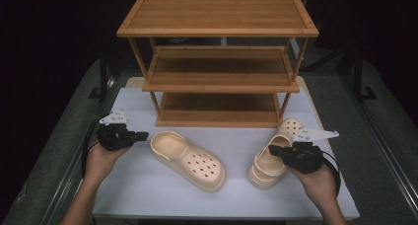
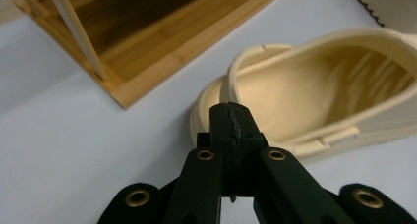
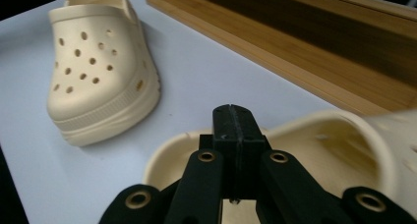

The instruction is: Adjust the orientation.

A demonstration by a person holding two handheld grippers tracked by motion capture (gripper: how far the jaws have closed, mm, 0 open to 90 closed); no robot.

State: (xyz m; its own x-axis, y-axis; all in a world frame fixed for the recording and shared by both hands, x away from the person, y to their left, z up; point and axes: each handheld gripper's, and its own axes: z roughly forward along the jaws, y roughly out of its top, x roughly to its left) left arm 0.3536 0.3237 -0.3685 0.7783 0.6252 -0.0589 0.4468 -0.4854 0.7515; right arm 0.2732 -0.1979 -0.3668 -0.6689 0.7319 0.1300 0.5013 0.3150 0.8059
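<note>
High view puts your left gripper [image 1: 140,135], jaws closed on nothing, just left of the near clog's [image 1: 190,160] heel; its long axis runs right and nearward. Your right gripper [image 1: 274,151], likewise closed and empty, hovers over the other clog [image 1: 268,166].

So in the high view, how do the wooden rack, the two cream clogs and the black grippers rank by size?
1. Wooden rack, by far the largest.
2. Left clog and right clog: a pair; the right one, partly hidden, looks smaller.
3. Left gripper and right gripper: smallest, looking alike.
</note>
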